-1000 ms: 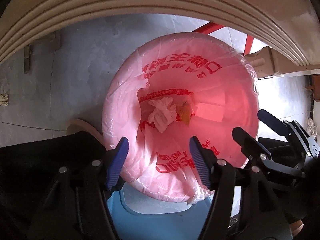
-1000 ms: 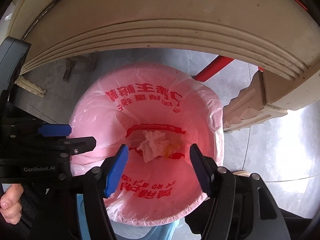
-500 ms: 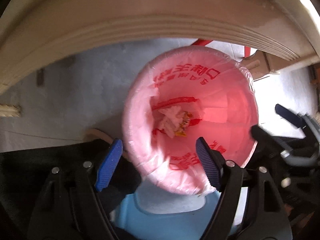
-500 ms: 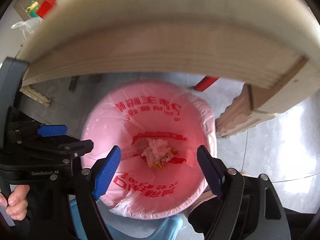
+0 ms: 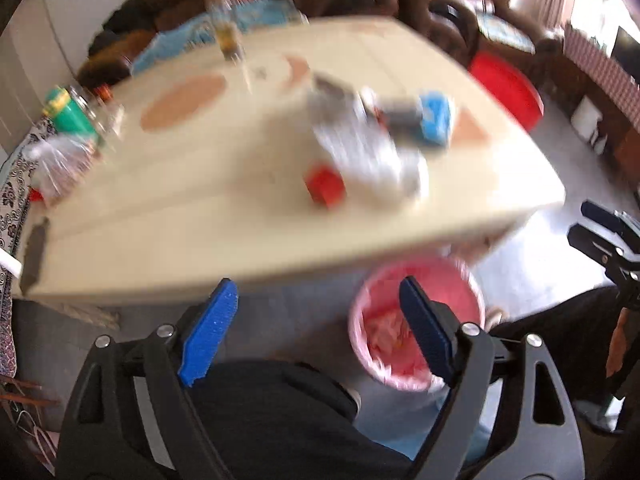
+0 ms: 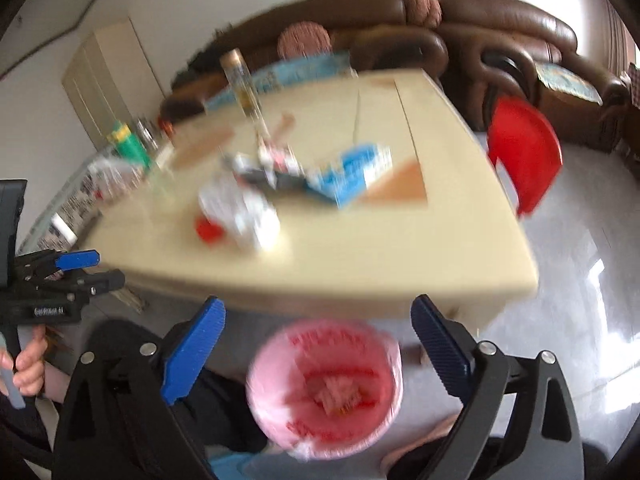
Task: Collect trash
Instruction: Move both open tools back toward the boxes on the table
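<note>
tabletop litter (image 5: 368,148) motion-blurred; bin contents (image 6: 340,394) indistinct

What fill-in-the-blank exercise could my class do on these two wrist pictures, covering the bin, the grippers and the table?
1. The round bin on the floor is lined with a plastic bag of the colour ____.
2. The left gripper and the right gripper both have blue fingers that stand ____, holding nothing.
3. The blurred white wrapper lies on the cream ____.
4. Beside the far right table edge stands a plastic chair of the colour ____.

Missing words: pink; open; table; red
</note>
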